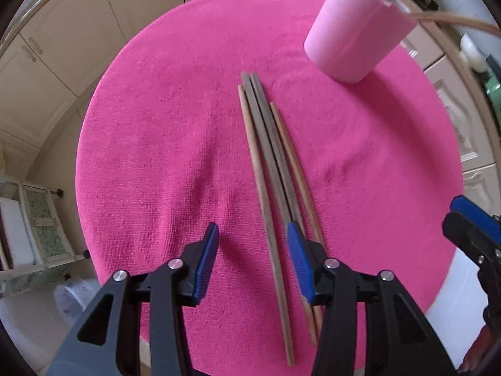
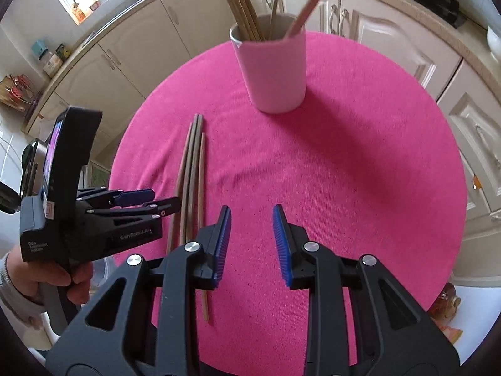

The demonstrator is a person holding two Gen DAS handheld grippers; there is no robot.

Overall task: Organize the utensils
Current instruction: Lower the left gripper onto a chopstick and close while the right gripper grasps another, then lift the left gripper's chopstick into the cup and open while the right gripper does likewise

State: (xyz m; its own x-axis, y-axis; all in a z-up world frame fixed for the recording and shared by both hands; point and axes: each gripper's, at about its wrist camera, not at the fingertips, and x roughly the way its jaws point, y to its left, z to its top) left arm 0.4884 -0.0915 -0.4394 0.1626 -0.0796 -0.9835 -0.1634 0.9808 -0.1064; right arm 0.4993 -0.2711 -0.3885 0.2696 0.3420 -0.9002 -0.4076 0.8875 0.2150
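The round table under my tools is covered by a pink cloth (image 2: 360, 163) that hangs past the rim all the way round. Cream cabinets (image 2: 391, 31) curve behind the far and right edges, so the open room lies on the cloth itself – the whole right half, between the cup and my right gripper, is bare, and so is the left part seen from my left wrist camera. At the near right edge the cloth ends and pale floor shows below.

The pink cup (image 2: 272, 72) stands upright toward the far edge, well apart from both grippers. It holds several wooden chopsticks – a bunch leaning left (image 2: 241, 6), a thin one near the middle and 1 leaning right against the rim. From my left wrist view only its outer wall (image 1: 353, 34) shows.

On the cloth lie 4 loose chopsticks (image 1: 269, 163) side by side, touching or nearly so, running from near the cup toward me; the 2 darker ones are in the middle.

My left gripper (image 1: 253, 260) points down over their near ends with its jaws apart: the leftmost stick lies in the gap, while the right finger's blue pad (image 1: 299, 263) covers the others. Whether the pads touch wood I cannot tell. My right gripper (image 2: 252, 244) hovers over bare cloth just right of the sticks, jaws apart with nothing between them. My hand (image 2: 62, 279) on the left tool's handle shows at the lower left.
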